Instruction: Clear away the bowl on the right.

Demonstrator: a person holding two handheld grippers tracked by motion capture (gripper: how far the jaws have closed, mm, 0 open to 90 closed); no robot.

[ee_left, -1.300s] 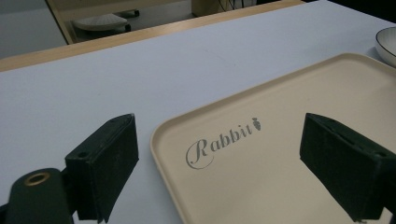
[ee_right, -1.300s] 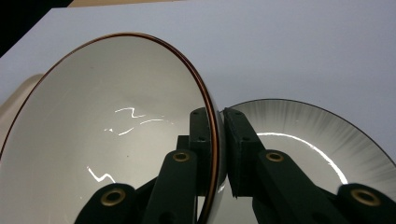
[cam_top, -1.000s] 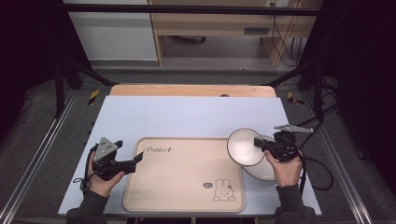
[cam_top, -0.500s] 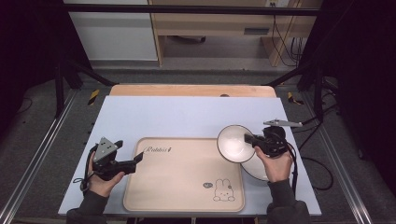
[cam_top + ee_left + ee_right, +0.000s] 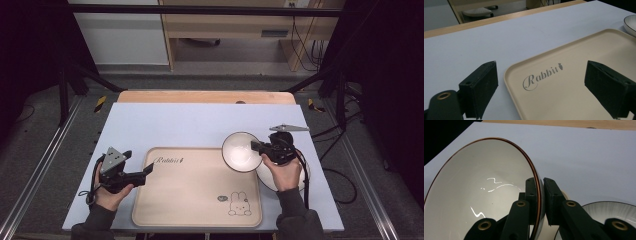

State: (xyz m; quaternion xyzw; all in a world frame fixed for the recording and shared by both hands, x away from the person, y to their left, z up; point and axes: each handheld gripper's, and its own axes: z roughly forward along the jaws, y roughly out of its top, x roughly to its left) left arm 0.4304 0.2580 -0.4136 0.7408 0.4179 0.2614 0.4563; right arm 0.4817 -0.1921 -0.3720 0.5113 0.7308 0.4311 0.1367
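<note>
White bowl [image 5: 242,151] gripped by its rim above the tray's [image 5: 190,200] far right corner.

The right gripper [image 5: 258,147] was clamped on the bowl's brown-edged rim [image 5: 537,187], one jaw inside and one outside the wall, and the bowl was tilted with its opening toward the person's left. Beneath the right hand [image 5: 281,172], a second white bowl [image 5: 303,172] sat on the pale blue table cover [image 5: 200,120], just beside the tray's right edge. The left gripper [image 5: 146,171] rested at the tray's left edge with its jaws spread wide and nothing between them, straddling the near left corner by the "Rabbit" lettering [image 5: 541,76]. The beige tray's flat interior lay bare except for its printed rabbit figure [image 5: 239,205]. Open cover extended beyond the tray to the wooden strip [image 5: 205,96] at the table's far edge.
</note>
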